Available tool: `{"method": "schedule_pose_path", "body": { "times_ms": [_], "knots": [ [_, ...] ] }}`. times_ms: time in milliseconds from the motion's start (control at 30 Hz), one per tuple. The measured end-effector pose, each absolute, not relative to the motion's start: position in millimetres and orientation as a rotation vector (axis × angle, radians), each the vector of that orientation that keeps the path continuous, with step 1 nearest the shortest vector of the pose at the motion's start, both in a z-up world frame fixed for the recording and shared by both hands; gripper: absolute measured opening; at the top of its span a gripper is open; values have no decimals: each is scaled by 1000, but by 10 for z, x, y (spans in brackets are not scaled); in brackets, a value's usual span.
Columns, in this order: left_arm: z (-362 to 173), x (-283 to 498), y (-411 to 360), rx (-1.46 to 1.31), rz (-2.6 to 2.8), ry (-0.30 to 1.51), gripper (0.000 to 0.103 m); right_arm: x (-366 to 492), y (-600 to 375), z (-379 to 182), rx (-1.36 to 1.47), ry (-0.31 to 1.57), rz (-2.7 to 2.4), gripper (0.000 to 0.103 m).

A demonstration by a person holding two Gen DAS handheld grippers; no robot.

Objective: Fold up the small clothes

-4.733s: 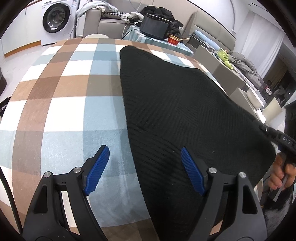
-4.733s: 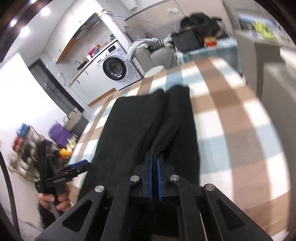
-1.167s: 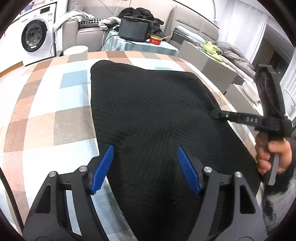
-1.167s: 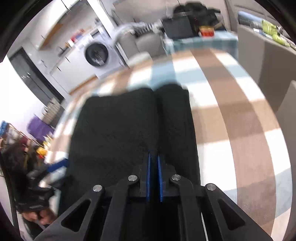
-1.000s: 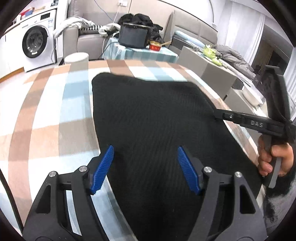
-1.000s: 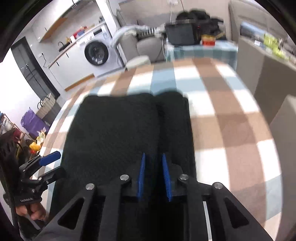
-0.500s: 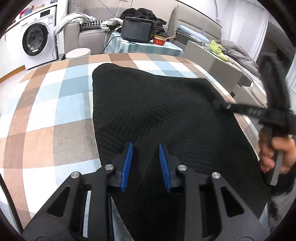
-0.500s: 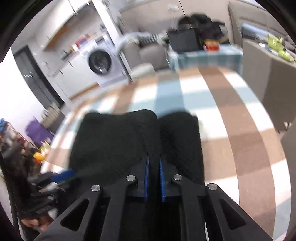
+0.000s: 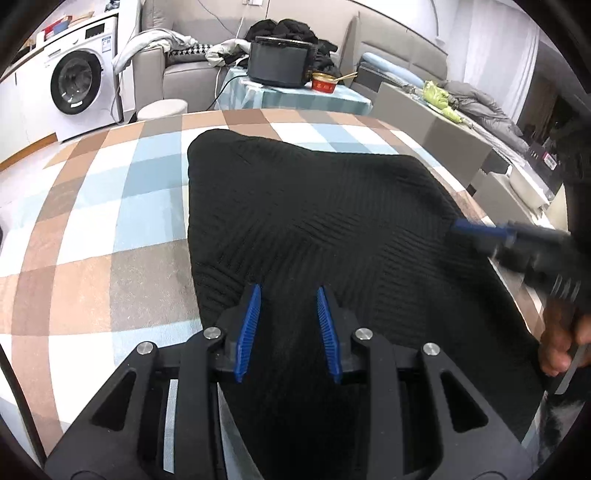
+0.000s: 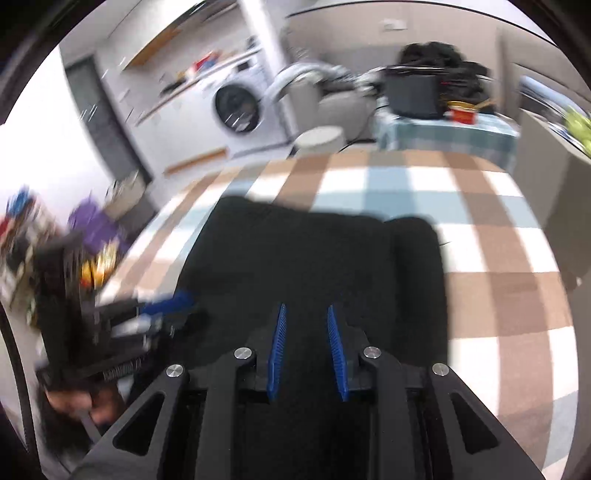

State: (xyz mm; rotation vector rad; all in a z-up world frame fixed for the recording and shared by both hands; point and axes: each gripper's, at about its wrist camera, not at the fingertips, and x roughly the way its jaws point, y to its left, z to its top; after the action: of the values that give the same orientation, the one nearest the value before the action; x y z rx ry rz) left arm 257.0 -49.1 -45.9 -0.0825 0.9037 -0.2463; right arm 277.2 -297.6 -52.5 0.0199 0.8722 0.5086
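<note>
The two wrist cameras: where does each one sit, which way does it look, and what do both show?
Left wrist view: sits behind the left tool, looks down over the black knit garment on the checked tablecloth; the right tool and a hand show at right.
Right wrist view: sits behind the right tool, looks down over the garment; the left tool, blurred, shows at left.
Shared: garment, tablecloth, washing machine, red bowl.

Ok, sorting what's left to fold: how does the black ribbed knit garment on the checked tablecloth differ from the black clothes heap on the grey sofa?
The black ribbed knit garment lies spread out; the black clothes heap is bunched up. The garment's ribs show; the heap's texture does not. Both are black fabric.
</note>
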Motion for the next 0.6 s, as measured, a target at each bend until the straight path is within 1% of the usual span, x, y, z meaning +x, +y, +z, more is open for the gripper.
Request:
{"method": "schedule_pose_path", "body": {
  "times_ms": [133,233,300,367,400,500,600],
  "knots": [
    [-346,2345,-517,-77,-270,899,28,2704,-2890,-721,-59,962,477,24],
    [-296,2072,-617,-35,-286,889,28,2553,-3010,-689,-66,953,436,24],
    [-305,1888,-731,-9,-309,889,29,2352,-2921,-642,-107,941,437,25],
    [-332,1709,-834,-9,-357,890,36,2108,-2718,-664,-155,943,511,26],
    [-357,1645,-878,-2,-371,894,44,2008,-2667,-694,-182,937,525,29],
    [-422,1465,-941,48,-356,883,47,1772,-2573,-786,-256,918,505,32],
    [-401,1347,-852,2,-352,915,47,1670,-2800,-763,-228,916,413,32]
  ]
}}
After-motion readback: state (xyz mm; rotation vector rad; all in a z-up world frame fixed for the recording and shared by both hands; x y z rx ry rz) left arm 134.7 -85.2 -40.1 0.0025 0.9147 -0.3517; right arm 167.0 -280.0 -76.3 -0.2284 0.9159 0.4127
